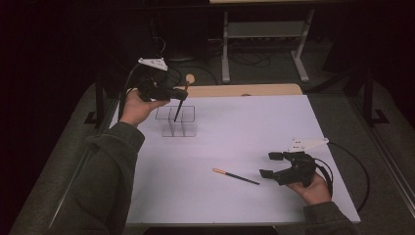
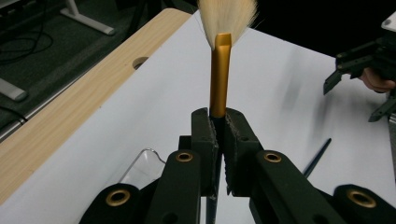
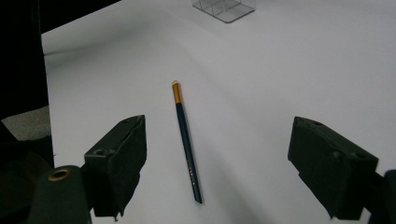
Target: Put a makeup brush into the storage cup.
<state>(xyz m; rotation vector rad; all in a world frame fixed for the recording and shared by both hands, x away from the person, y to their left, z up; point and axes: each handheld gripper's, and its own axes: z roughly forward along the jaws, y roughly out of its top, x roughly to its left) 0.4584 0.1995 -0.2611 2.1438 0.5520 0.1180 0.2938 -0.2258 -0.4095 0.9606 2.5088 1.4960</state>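
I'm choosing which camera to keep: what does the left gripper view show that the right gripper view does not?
Left gripper view alone: the left gripper shut on a gold-ferruled brush, pale bristles up, and the wooden table edge. Right gripper view alone: the right gripper open around a thin dark brush's gold tip. Both: that thin brush, the clear organiser, the white sheet.

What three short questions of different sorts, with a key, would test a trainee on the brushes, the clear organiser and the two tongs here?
1. True or false: the left tongs are shut on the large brush.
2. Which end of that brush points down toward the clear organiser? A) bristles B) handle tip
3. Fill in: the thin brush lies flat on the white table, in front of the ____ right tongs.

Key: 1 true. 2 B. 3 open.
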